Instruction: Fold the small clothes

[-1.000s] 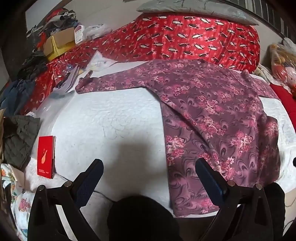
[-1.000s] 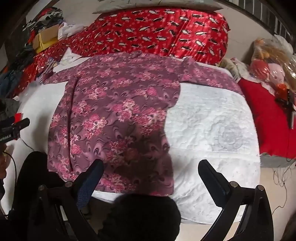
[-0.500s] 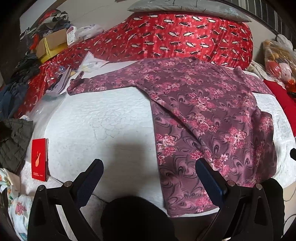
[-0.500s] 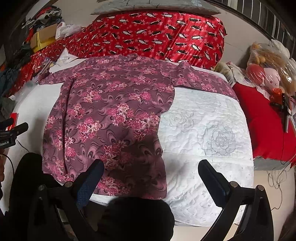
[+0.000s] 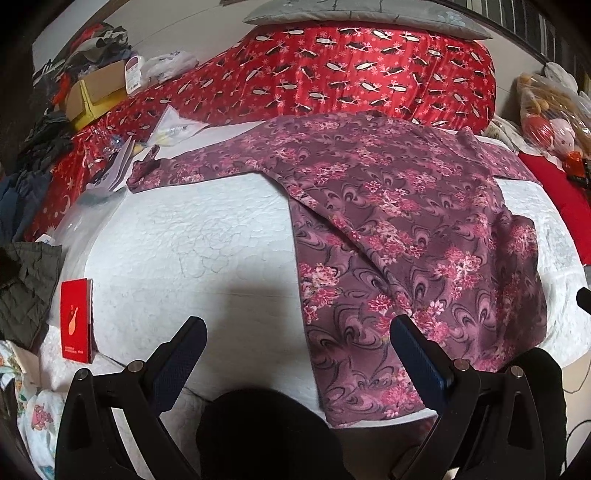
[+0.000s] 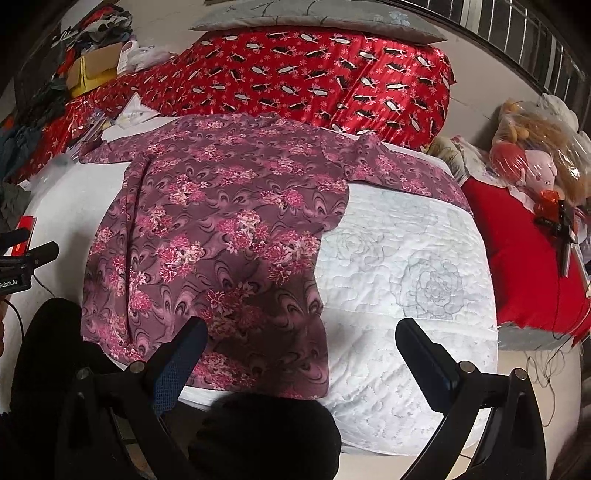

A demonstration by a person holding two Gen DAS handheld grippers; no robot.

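A purple long-sleeved top with pink flowers (image 5: 399, 221) lies spread flat on a white quilted bed (image 5: 192, 251), both sleeves stretched out to the sides. It also shows in the right wrist view (image 6: 221, 229). My left gripper (image 5: 295, 350) is open and empty, above the bed's near edge beside the top's lower left hem. My right gripper (image 6: 299, 354) is open and empty, over the top's lower right hem corner. The left gripper's body (image 6: 26, 258) shows at the left edge of the right wrist view.
A red patterned quilt (image 5: 369, 77) is piled at the far side with a grey pillow (image 5: 369, 14) on it. A red booklet (image 5: 75, 325) lies at the bed's left edge. Papers (image 5: 122, 162), a cardboard box (image 5: 96, 92) and clothes lie far left. Bagged plush toys (image 6: 535, 155) and a red cushion (image 6: 524, 258) lie right.
Both grippers have moved a little closer to the bed and the top's hem. They stay open. The top has not moved.
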